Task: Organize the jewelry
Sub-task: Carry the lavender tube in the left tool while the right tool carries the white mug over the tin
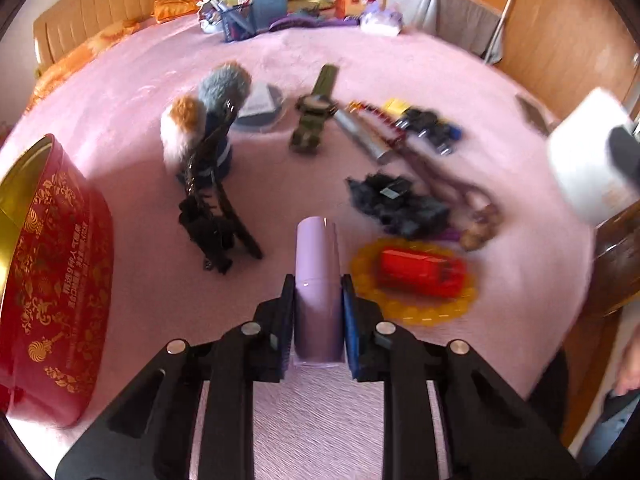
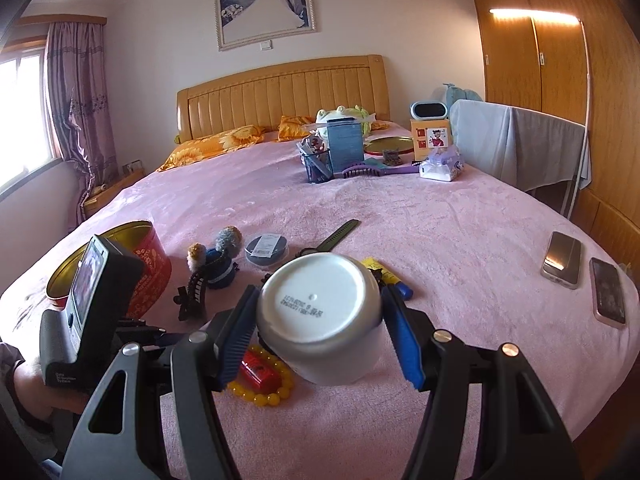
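My left gripper (image 1: 318, 292) is shut on a lilac tube (image 1: 318, 280), held lengthwise above the pink bedspread. My right gripper (image 2: 320, 312) is shut on a white jar (image 2: 320, 316), its printed base facing the camera; the same white jar (image 1: 588, 156) shows at the right edge of the left wrist view. Below lie a yellow bead bracelet (image 1: 416, 312) around a red box (image 1: 420, 272), a black hair claw (image 1: 212, 220), a green watch (image 1: 314, 116), fluffy hair ties (image 1: 200, 120) and dark hair accessories (image 1: 396, 204). The red tin (image 1: 52, 280) stands open at the left.
Two phones (image 2: 562, 260) lie at the bed's right edge. At the headboard end sit a blue box (image 2: 344, 140), a pen holder (image 2: 318, 164), a purple comb (image 2: 368, 170), a gold tin lid (image 2: 388, 146) and tissues (image 2: 440, 166). A wardrobe (image 2: 560, 60) stands to the right.
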Available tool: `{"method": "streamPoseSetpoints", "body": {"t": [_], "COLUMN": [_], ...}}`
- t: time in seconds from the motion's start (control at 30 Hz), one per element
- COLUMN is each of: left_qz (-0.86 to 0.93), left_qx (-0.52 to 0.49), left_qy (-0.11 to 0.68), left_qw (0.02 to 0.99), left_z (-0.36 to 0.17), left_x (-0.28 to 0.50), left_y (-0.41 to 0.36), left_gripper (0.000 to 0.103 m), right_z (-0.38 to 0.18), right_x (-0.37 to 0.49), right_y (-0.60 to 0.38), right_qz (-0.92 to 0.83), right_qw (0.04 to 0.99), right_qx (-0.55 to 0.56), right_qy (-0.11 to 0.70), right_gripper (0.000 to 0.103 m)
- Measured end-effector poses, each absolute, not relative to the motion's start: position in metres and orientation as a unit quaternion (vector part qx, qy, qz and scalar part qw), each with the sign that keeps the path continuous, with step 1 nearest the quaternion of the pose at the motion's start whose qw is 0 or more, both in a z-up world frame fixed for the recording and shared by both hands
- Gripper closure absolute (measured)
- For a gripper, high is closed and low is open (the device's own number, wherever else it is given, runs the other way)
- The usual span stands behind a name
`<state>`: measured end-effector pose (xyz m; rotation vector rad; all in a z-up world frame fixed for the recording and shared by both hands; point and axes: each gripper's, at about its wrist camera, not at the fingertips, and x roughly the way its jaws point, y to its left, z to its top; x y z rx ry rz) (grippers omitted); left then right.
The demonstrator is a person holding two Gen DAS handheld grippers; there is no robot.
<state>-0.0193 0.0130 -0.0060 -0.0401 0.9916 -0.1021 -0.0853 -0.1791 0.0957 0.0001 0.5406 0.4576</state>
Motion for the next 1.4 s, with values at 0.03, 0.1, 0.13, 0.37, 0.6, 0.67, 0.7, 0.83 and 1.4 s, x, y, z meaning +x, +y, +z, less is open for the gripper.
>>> {"method": "streamPoseSetpoints", "body": {"t": [0.03, 0.1, 0.13, 0.37, 0.6, 0.67, 0.7, 0.83, 1.4], "left_qz": [-0.051, -0.051, -0.052, -0.005, 0.072, 0.089, 0.095, 0.109, 0.104], "left_qx": [-0.029, -0.029, -0.032, -0.061, -0.077, -0.077, -0.080, -0.096, -0.120], "left_qy": [0.462, 0.439, 0.427, 0.343, 0.351, 0.362, 0.367, 0.368, 0.385], "left_qw": [0.885, 0.896, 0.902, 0.937, 0.930, 0.925, 0.922, 0.918, 0.909], "left_z": [0.003, 0.018, 0.029, 0.090, 0.098, 0.092, 0.089, 0.082, 0.050], "left_x": [-0.025, -0.034, -0.040, -0.074, -0.096, -0.097, -0.098, -0.114, -0.106], "left_y": [0.017, 0.021, 0.026, 0.096, 0.191, 0.214, 0.225, 0.261, 0.315], "left_gripper": [0.081, 0.081, 0.081, 0.081, 0.081, 0.081, 0.081, 0.081, 0.081], "right_z": [0.097, 0.101, 0.103, 0.130, 0.159, 0.161, 0.160, 0.141, 0.039], "right_x": [-0.087, -0.092, -0.093, -0.107, -0.111, -0.109, -0.106, -0.091, -0.040], "right_y": [-0.177, -0.171, -0.166, -0.114, -0.004, 0.035, 0.053, 0.123, 0.224], "right_qz": [0.225, 0.228, 0.231, 0.294, 0.422, 0.447, 0.456, 0.478, 0.385], "right_qw": [0.938, 0.937, 0.936, 0.924, 0.875, 0.860, 0.854, 0.824, 0.762], "right_qx": [-0.005, -0.012, -0.014, -0.035, -0.047, -0.054, -0.058, -0.076, -0.251], "right_qy": [0.264, 0.264, 0.265, 0.241, 0.232, 0.238, 0.244, 0.294, 0.456], "right_gripper": [0.039, 0.039, 0.039, 0.039, 0.039, 0.039, 0.039, 0.039, 0.040]}}
